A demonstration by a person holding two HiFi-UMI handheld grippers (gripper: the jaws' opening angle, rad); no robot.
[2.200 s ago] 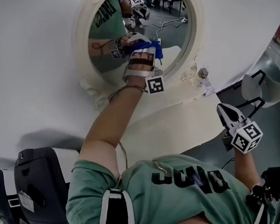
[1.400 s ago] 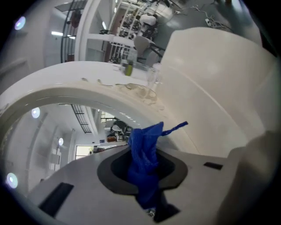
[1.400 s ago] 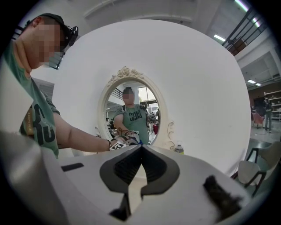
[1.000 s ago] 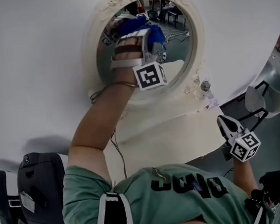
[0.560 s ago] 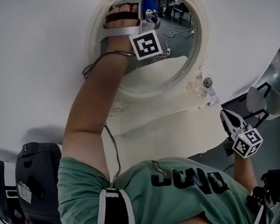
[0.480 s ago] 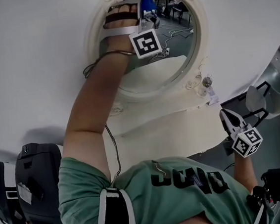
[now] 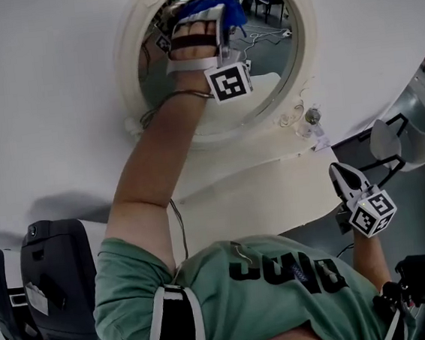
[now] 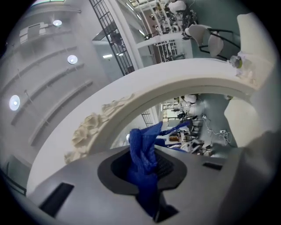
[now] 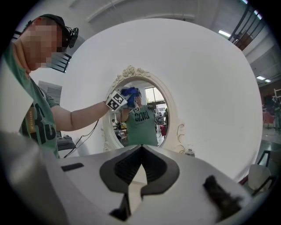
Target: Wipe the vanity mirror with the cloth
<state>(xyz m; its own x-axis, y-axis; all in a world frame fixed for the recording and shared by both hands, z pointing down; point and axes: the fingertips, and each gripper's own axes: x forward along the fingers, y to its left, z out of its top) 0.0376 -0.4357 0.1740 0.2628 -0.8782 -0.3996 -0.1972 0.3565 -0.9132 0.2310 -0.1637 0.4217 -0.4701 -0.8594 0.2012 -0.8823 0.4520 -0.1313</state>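
The vanity mirror (image 7: 271, 42) is an oval glass in an ornate cream frame (image 7: 129, 76) on a white wall. My left gripper (image 7: 221, 21) is shut on a blue cloth (image 7: 210, 6) and presses it against the upper part of the glass. In the left gripper view the blue cloth (image 8: 142, 154) bunches between the jaws under the frame's carved arch (image 8: 109, 114). My right gripper (image 7: 344, 180) hangs low at the right, away from the mirror, shut with nothing in it. The right gripper view shows the whole mirror (image 9: 147, 116) with the cloth (image 9: 130, 92) against its top.
A small glass bottle (image 7: 312, 116) stands at the mirror's lower right on the white vanity top (image 7: 261, 198). A black chair (image 7: 58, 280) is at the lower left. A white stand (image 7: 392, 139) and dark gear lie at the right over grey floor.
My left gripper, with the cloth, climbed from the middle of the glass to its top rim and has now come down a little. The right gripper has hardly moved.
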